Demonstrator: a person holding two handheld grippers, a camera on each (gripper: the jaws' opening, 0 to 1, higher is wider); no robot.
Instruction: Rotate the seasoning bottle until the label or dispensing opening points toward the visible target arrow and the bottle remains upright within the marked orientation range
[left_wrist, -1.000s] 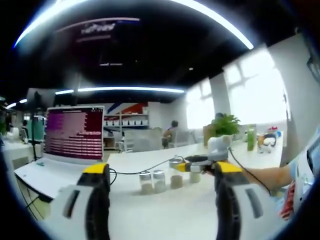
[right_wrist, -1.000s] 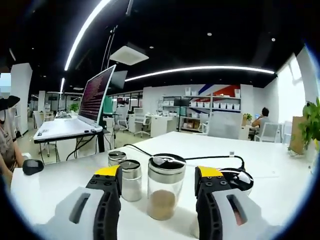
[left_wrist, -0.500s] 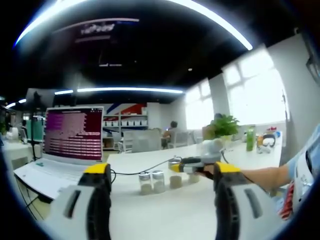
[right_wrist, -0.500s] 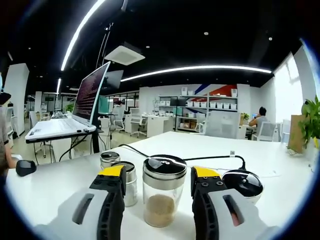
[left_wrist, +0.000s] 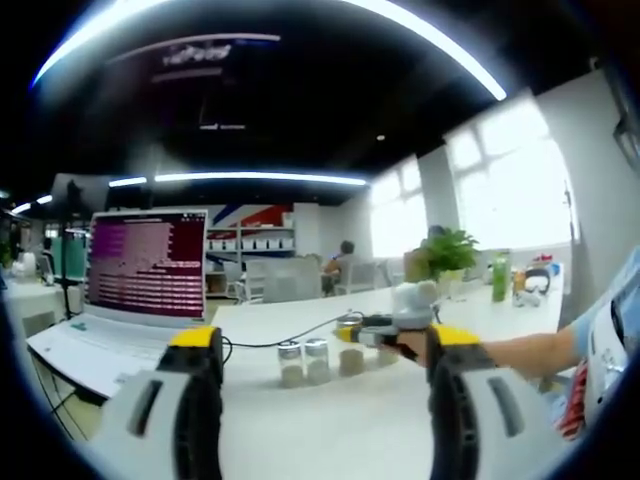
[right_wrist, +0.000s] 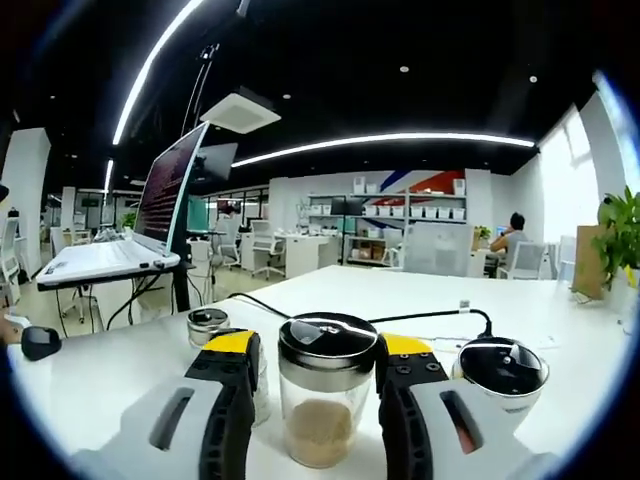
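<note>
Where the right gripper (right_wrist: 312, 365) reaches over the white table (right_wrist: 590, 340), its yellow-tipped jaws sit narrow against both sides of the upright seasoning bottle (right_wrist: 326, 400). Two smaller shakers (left_wrist: 304, 362) stand just beside. The left gripper (left_wrist: 320, 350) hangs wide, empty. Laptop (left_wrist: 140, 285) behind.

Both grippers, the left gripper (left_wrist: 312, 350) and the right gripper (right_wrist: 312, 350), share pale grey moulded bodies, black inner jaw faces and yellow-capped tips, with a light blue sleeve (left_wrist: 612, 340) nearby
</note>
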